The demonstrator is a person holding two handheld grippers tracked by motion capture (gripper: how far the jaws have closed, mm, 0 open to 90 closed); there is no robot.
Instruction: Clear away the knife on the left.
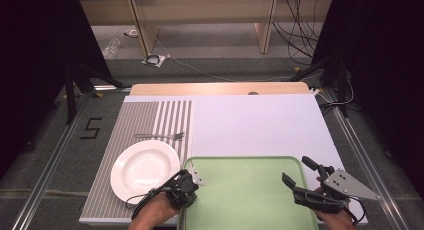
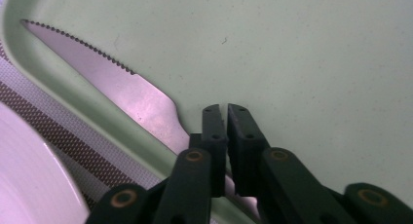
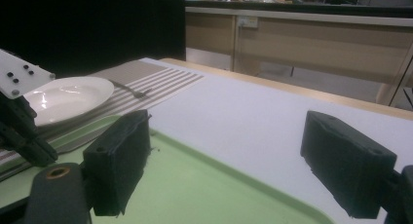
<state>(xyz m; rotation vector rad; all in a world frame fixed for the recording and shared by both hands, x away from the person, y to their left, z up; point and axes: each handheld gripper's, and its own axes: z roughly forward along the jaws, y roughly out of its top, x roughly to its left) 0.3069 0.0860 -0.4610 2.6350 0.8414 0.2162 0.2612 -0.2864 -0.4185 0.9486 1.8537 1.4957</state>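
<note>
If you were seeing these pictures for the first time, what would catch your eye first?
Probably the green tray at the table's near edge, with the white plate on the striped mat to its left. Next, the serrated knife lying along the tray's inner edge, its handle between the left tongs, which are nearly shut.

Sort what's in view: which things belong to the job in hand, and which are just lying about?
In the job:
left gripper, shut on the knife
green tray, where the knife lies
right gripper, open over the tray

Lying about:
white plate
fork
striped placemat
</note>
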